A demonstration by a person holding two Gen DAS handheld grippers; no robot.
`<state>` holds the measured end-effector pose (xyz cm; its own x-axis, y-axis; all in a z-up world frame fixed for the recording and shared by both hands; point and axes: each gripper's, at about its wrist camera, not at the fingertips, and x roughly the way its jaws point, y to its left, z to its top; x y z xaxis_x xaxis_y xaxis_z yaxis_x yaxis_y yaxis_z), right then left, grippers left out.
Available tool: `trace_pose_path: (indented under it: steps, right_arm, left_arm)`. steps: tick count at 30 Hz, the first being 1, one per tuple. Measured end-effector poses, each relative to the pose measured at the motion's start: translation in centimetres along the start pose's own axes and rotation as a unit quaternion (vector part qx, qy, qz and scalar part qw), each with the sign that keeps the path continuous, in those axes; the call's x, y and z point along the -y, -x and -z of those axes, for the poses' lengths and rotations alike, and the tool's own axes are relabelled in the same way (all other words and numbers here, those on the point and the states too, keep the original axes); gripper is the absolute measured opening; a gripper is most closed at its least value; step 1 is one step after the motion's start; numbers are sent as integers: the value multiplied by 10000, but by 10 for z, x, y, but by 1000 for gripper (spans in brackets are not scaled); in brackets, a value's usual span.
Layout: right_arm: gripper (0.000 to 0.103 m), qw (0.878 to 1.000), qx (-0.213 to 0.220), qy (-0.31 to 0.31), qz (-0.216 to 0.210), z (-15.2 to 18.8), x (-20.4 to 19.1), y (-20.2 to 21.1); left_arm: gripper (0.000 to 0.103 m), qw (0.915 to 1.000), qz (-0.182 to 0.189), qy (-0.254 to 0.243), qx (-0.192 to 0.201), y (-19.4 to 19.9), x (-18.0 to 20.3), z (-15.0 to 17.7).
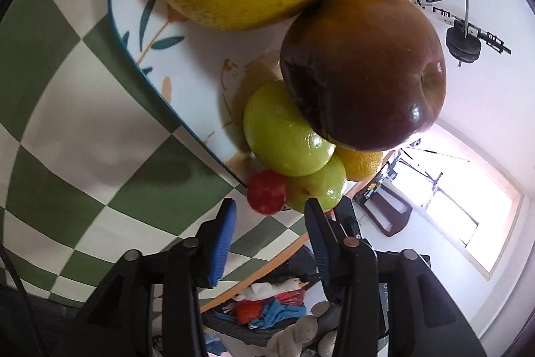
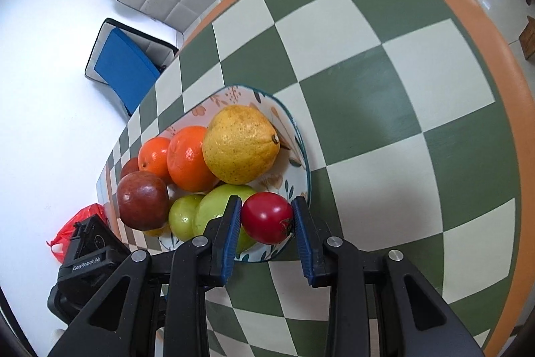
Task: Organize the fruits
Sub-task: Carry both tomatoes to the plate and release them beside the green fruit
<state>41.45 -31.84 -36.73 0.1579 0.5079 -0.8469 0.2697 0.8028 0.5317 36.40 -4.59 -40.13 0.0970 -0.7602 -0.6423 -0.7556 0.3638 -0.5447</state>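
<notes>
Right claw (image 2: pixel 266 219) grips a red tomato (image 2: pixel 267 218) at the plate (image 2: pixel 302 156) rim, 6 o'clock, green apples (image 2: pixel 214 209) crowding its left pad. "GenRobot.AI" marks the left claw (image 1: pixel 269 206), jaws apart, empty. Only left-wrist cam shows a window (image 1: pixel 468 206), approx. 4 o'clock; checkered tabletop (image 2: pixel 384 89) beneath.

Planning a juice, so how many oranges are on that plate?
2: one orange beside the yellow pear, a smaller orange behind the dark apple. More may be hidden.
</notes>
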Motion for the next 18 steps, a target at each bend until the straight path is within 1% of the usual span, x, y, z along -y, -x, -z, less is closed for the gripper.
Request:
trace_pose_path:
  steps: [1,4,7,8,9,10,11,13,14,15,16,17,18]
  right_arm:
    - [45,10000,-3,-21,28,0,1,0]
    - [52,10000,21,-64,50,1,7,2]
    - [55,9999,85,-30,116,3,9,9]
    - [55,9998,116,17,147,5,9,13]
    - [58,9996,163,85,203,7,8,18]
    - [63,9990,229,200,336,10,5,23]
    - [65,9979,314,356,450,12,1,29]
    - [73,9929,523,737,770,21,-10,43]
    - [75,9908,586,858,872,24,-14,48]
    - [78,9873,687,1035,994,29,-19,54]
    - [79,9844,751,1154,1100,33,-22,59]
    - [80,9801,819,1309,1246,39,-27,63]
    - [80,9760,893,1454,1356,45,-31,68]
  left_arm:
    - [43,10000,-26,-24,7,-1,1,0]
    - [43,9997,-173,-174,24,-2,6,3]
    - [44,9972,-548,-502,113,0,17,6]
    - [44,9942,-779,-724,171,3,24,9]
    - [44,9913,-928,-906,215,4,28,11]
    - [44,9858,-1161,-1171,306,7,34,16]
    - [44,9795,-1401,-1390,410,9,38,18]
    - [44,9638,-1818,-1852,606,11,47,27]
    - [45,9504,-2129,-2141,749,11,54,32]
    - [53,9382,-2366,-2369,876,12,58,37]
    - [58,9290,-2510,-2535,982,12,61,42]
    - [65,9165,-2688,-2735,1141,15,60,48]
    - [66,9044,-2837,-2910,1299,15,65,54]
